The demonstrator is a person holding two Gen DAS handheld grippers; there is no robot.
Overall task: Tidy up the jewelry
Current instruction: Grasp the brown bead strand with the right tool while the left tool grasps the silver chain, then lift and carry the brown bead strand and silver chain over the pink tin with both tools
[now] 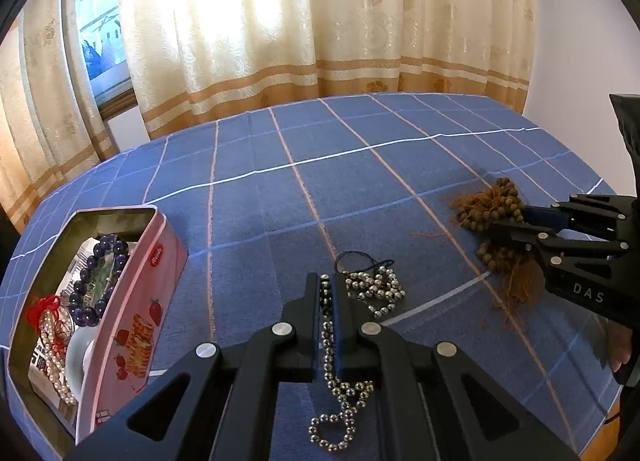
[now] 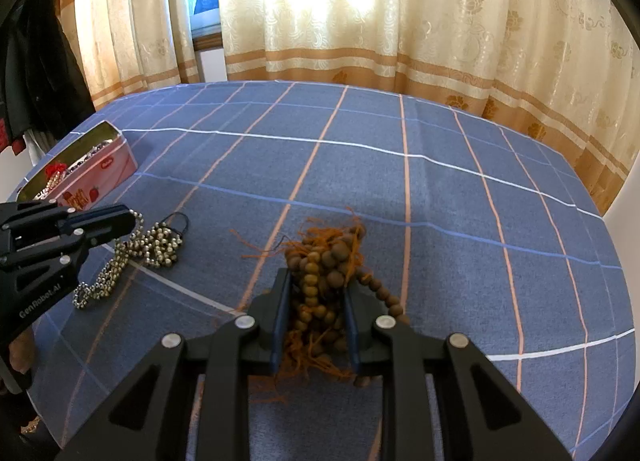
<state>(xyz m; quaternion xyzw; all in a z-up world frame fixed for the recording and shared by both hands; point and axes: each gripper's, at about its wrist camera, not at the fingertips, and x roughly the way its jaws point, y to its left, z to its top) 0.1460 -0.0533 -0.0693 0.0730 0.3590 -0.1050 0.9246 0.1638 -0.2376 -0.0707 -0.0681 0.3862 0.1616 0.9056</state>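
Observation:
My left gripper (image 1: 328, 293) is shut on a silver bead necklace (image 1: 374, 287) that lies on the blue checked cloth; the chain runs between its fingers and trails under it. It also shows in the right wrist view (image 2: 160, 241). My right gripper (image 2: 314, 293) is shut on a bundle of brown wooden beads (image 2: 320, 261) with orange tassel threads, resting on the cloth. In the left wrist view that bundle (image 1: 490, 209) sits at the right gripper's tip (image 1: 508, 221). A pink tin (image 1: 136, 301) at the left holds a purple bead bracelet (image 1: 96, 281) and pearls with red thread (image 1: 50, 325).
The table (image 2: 440, 201) is covered by a blue cloth with white and orange lines. Cream curtains (image 2: 360, 21) hang behind it. Dark clothes (image 2: 36, 61) hang at far left. The pink tin also shows in the right wrist view (image 2: 108, 173).

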